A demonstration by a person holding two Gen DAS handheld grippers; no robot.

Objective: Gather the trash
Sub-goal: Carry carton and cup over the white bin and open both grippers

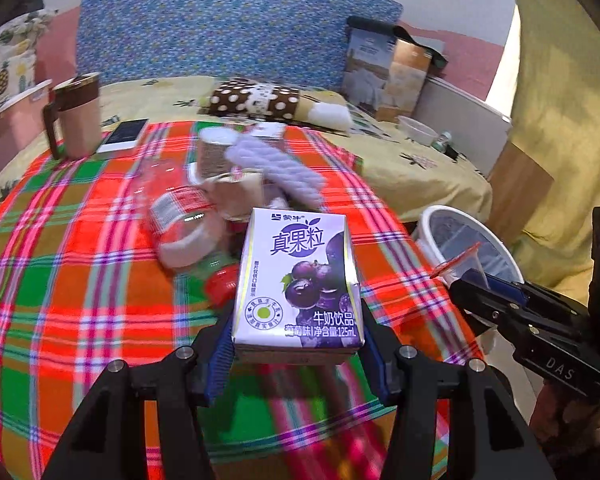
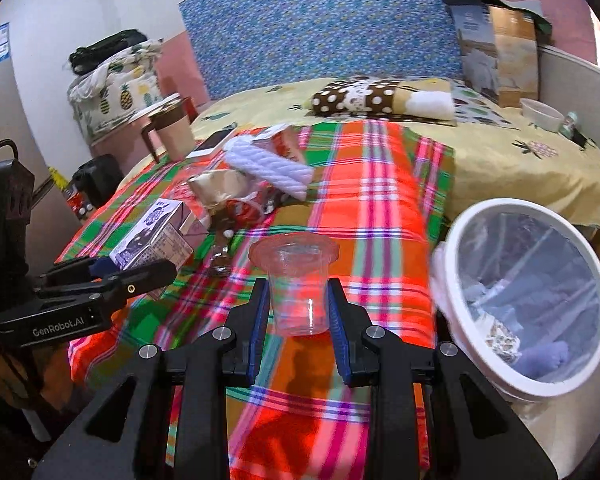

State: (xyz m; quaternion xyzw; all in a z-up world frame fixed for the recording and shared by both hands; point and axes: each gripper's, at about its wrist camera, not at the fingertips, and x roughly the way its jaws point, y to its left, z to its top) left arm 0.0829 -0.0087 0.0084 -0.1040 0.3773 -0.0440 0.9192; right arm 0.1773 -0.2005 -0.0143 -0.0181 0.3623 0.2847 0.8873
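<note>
While bottle (image 1: 188, 224) and rope (image 1: 276, 164) clutter the cloth (image 1: 80, 280), left gripper (image 1: 298, 344) pinches milk carton (image 1: 300, 280); right gripper (image 2: 298, 316) clamps plastic cup (image 2: 296, 280) beside bin (image 2: 452, 240).

My bed (image 2: 500, 168) wears a plaid cloth (image 2: 380, 200). On the cloth lie a mug (image 1: 78, 116), phone (image 1: 124, 135) and bottle (image 1: 184, 228).

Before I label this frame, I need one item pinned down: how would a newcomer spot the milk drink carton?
Start at the plaid cloth covering the bed's near end. In the left wrist view, the left gripper clamps a small carton in front of the trash pile. Only it is boxy, purple and white, with printed grapes.
</note>
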